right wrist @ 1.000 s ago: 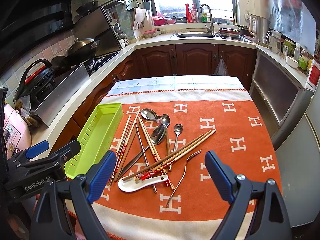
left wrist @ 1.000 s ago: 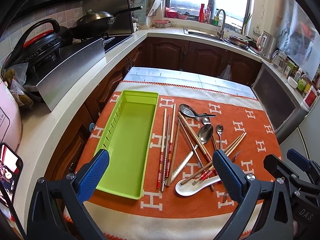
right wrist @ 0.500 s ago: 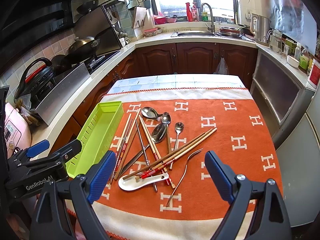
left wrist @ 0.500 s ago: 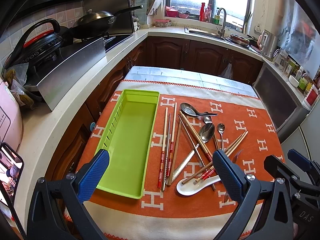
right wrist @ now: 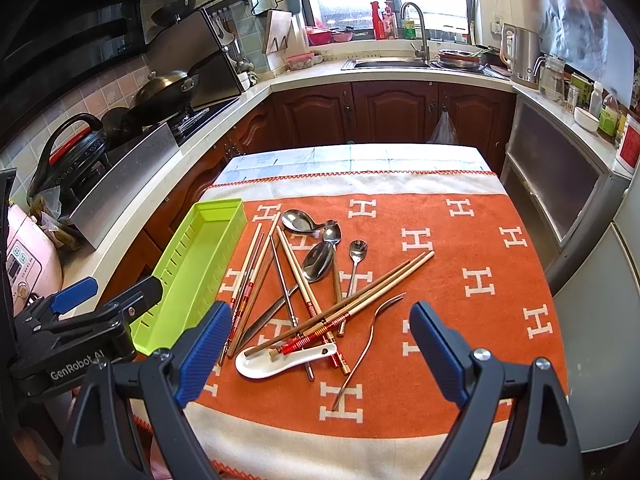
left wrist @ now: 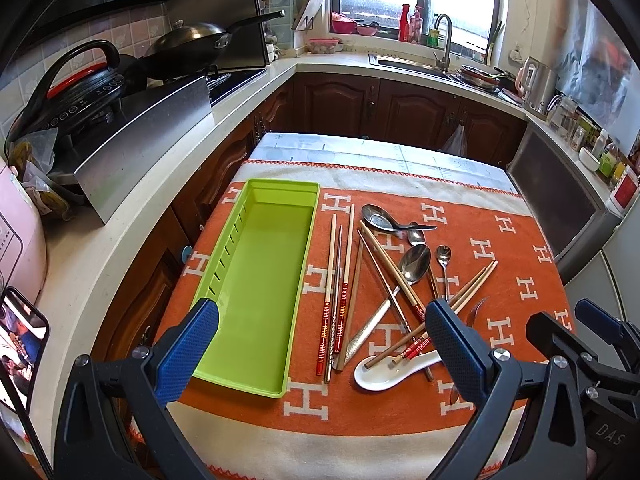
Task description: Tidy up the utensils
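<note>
An empty lime-green tray [left wrist: 256,280] [right wrist: 200,256] lies on the left of the orange cloth. To its right is a loose pile of chopsticks [left wrist: 340,288] [right wrist: 372,288], metal spoons [left wrist: 416,264] [right wrist: 320,262], a white ceramic spoon [left wrist: 384,372] [right wrist: 276,360] and a thin fork [right wrist: 372,328]. My left gripper [left wrist: 320,344] is open and empty, above the tray's near end and the pile. My right gripper [right wrist: 320,348] is open and empty, above the white spoon.
The table [right wrist: 360,160] stands in a kitchen with counters to the left and behind. A stove guard, a wok [left wrist: 192,40] and a cooker sit on the left counter [left wrist: 92,256]. A sink [right wrist: 392,64] is at the back. A grey appliance [right wrist: 560,200] stands on the right.
Both grippers have drifted slightly; the table and utensils sit a little lower in both views. Nothing on the table has moved.
</note>
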Motion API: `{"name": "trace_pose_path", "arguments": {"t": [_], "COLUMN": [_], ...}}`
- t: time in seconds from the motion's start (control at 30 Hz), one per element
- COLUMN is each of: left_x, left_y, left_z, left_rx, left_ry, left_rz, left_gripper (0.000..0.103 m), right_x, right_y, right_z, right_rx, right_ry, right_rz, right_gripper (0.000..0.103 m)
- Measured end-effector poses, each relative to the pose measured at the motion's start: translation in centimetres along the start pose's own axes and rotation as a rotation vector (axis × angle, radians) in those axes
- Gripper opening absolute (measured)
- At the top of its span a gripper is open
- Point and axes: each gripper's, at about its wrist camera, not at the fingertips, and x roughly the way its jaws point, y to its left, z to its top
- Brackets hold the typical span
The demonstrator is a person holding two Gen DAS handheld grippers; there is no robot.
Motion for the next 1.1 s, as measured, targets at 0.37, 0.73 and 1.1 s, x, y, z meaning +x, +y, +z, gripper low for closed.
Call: {"name": "trace_pose_path", "arguments": {"t": [0.37,0.73,1.1], "left_x": [0.1,1.1,1.3], "left_y": [-0.2,-0.2,-0.3], "left_z": [-0.1,-0.1,0.0], "left_rx": [0.005,0.005,0.002], "left_ry": [0.008,0.055,0.061], "left_rz": [0.013,0.037,0.035], "left_gripper": [0.102,0.102,0.102], "right_x": [0.1,0.3,0.6], "right_y": [-0.1,-0.2,-0.5], "right_z": [0.0,0.0,-0.1], "right_rx": [0.002,0.008,0.013], "right_ry": [0.006,0.014,0.020], "right_rz": [0.002,0.004,0.006], "right_gripper": [0.091,0.091,0.091]}}
